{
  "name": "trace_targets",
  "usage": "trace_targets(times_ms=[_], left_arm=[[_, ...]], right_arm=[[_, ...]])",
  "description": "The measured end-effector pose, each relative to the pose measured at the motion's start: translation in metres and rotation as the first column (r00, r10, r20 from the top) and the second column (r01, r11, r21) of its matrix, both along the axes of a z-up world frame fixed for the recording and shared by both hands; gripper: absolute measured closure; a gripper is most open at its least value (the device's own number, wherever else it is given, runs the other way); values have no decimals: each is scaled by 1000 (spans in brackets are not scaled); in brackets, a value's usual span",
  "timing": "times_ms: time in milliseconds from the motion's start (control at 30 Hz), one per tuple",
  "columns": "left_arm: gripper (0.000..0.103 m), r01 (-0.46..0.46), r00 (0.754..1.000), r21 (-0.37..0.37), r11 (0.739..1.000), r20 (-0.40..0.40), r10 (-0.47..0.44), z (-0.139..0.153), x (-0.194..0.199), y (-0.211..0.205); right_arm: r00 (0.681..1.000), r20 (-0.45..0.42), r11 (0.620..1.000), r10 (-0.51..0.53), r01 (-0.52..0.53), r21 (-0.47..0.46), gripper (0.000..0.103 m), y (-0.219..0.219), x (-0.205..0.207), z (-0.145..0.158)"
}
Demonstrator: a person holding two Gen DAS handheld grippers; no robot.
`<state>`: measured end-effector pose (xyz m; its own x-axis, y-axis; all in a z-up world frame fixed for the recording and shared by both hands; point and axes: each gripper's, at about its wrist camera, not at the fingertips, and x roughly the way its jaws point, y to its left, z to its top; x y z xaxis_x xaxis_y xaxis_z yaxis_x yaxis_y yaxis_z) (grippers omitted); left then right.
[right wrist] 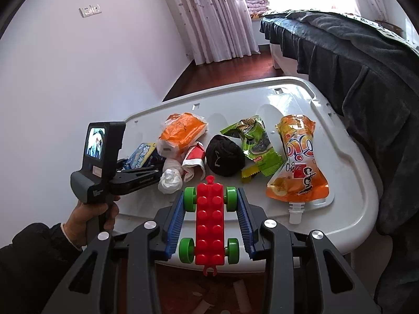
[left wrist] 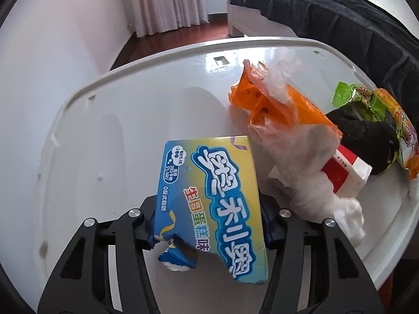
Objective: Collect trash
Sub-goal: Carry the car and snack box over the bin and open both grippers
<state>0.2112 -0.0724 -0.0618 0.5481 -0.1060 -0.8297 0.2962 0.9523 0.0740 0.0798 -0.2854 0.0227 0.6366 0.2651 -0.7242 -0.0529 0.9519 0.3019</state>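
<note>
My left gripper [left wrist: 209, 217] is shut on a torn blue and yellow snack box [left wrist: 214, 196] and holds it just above the white plastic lid [left wrist: 131, 104]; the box also shows in the right wrist view [right wrist: 142, 155]. My right gripper [right wrist: 209, 209] is shut on a red toy brick car with green wheels [right wrist: 209, 222] at the lid's near edge [right wrist: 340, 235]. On the lid lie an orange tissue pack [right wrist: 180, 133], a crumpled white tissue [right wrist: 170, 179], a red and white carton [right wrist: 195, 161], a black sock ball [right wrist: 225, 157], a green snack bag [right wrist: 258, 144] and an orange drink pouch [right wrist: 298, 162].
A bed with a dark blanket [right wrist: 366, 78] stands close on the right of the lid. A white wall [right wrist: 65, 78] is on the left, curtains [right wrist: 209, 13] at the back. Wooden floor with paper scraps [right wrist: 209, 301] lies below the lid's near edge.
</note>
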Motion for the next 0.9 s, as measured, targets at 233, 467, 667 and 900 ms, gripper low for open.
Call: trace_targets(times_ms=[233,467,667,900], left_arm=[[50,-83,996,-31,996,32,84,20,-23,18],[50,-104,992,-82,991,55,109,61,-74,36],[50,-98,994,-117,988,45,103,78,-135,43],[50,-116,993,-128,985,8,119,73,-195,48]], right_arm=[[1000,8,1000,-6,6,1,65,0,-2,1],[1000,17,1000,14,-14,2,65,6,-7,3],[999,25,999,48,-48,-20,65,17,-18,1],[998,21,998,61,-60,-34,65,23,-40,-6]])
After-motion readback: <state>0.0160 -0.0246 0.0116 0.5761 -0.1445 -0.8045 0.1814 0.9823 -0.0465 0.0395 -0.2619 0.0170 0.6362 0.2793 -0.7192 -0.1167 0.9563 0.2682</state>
